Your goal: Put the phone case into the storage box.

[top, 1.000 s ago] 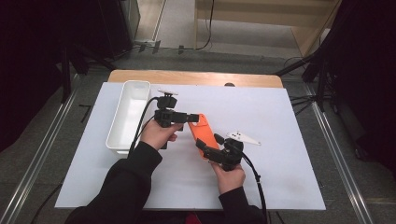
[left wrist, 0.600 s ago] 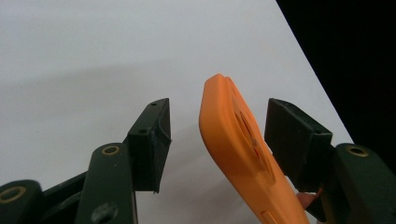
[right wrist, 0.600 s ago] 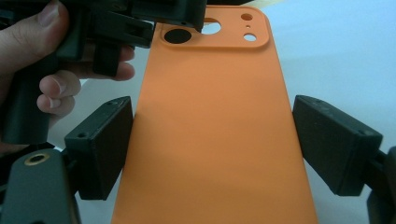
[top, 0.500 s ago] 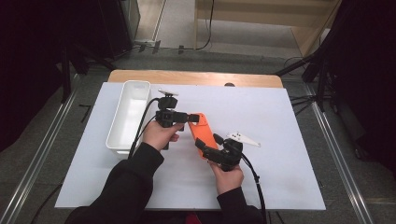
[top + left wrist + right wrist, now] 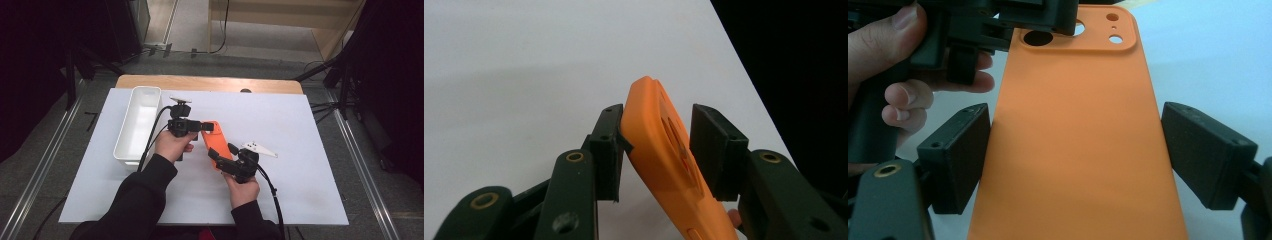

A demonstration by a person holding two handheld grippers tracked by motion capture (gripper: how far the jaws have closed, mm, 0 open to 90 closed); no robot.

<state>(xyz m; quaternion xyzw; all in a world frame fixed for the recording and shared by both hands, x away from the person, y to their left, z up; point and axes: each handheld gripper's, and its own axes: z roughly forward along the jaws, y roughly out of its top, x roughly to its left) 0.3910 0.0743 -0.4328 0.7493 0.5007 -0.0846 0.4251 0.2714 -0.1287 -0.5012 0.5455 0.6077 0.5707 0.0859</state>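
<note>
From the high view, two hands work over a white table (image 5: pixel 300 150). An orange phone case (image 5: pixel 216 145) is held up between them, just above the middle of the table. The left gripper (image 5: pixel 204 126) comes in from the left at the top end of the case. The right gripper (image 5: pixel 220 156) holds the bottom end. A white tray (image 5: pixel 139 122) sits on the table to the left, near the left hand (image 5: pixel 172 145).

In the left gripper view, the phone case (image 5: pixel 664 155) stands on edge between the two black jaws. The left pad (image 5: pixel 608 150) touches the edge of the case. The right pad (image 5: pixel 714 150) is just beside the case, with a thin gap. The jaws have just been closing in on the case, but they do not squeeze it from both sides yet, so this gripper is not gripping.

In the right gripper view, the flat back of the case (image 5: pixel 1078 150) lies between the pads. The left pad (image 5: pixel 955 160) touches its edge. The right pad (image 5: pixel 1205 160) sits a little off the edge. I cannot tell if this gripper squeezes the case or only cradles it.

The step looks like passing the case to the left gripper. Next, the left gripper needs to close a bit more until both pads press the case. Only then should the right gripper let go.
</note>
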